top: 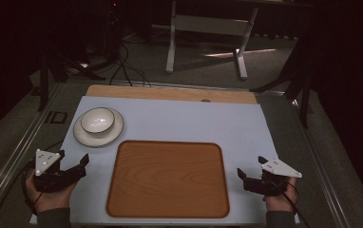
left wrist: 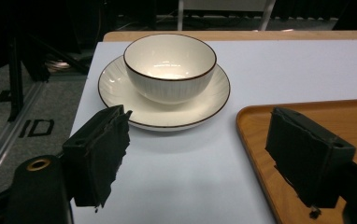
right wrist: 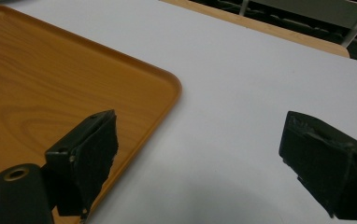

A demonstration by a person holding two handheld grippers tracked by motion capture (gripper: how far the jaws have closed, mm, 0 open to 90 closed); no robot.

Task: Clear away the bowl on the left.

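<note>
A white bowl (top: 97, 119) with a dark rim sits upright on a white plate (top: 83, 136) at the mat's back left. An empty wooden tray (top: 168, 178) lies in the middle near the front edge. My left gripper (top: 73, 159) rests left of the tray, open, nothing between its jaws; in the left gripper view the bowl (left wrist: 169, 65) and plate (left wrist: 120, 88) stand ahead of the gripper (left wrist: 200, 158). My right gripper (top: 251, 167) sits right of the tray, open and empty; in the right gripper view the gripper (right wrist: 200, 158) straddles bare mat beside the tray corner (right wrist: 167, 84).
The pale blue mat (top: 194, 121) covers a wooden tabletop (top: 170, 92). A metal rail (top: 13, 156) runs along the left side and another at the right. White table legs (top: 172, 42) and cables stand on the floor beyond.
</note>
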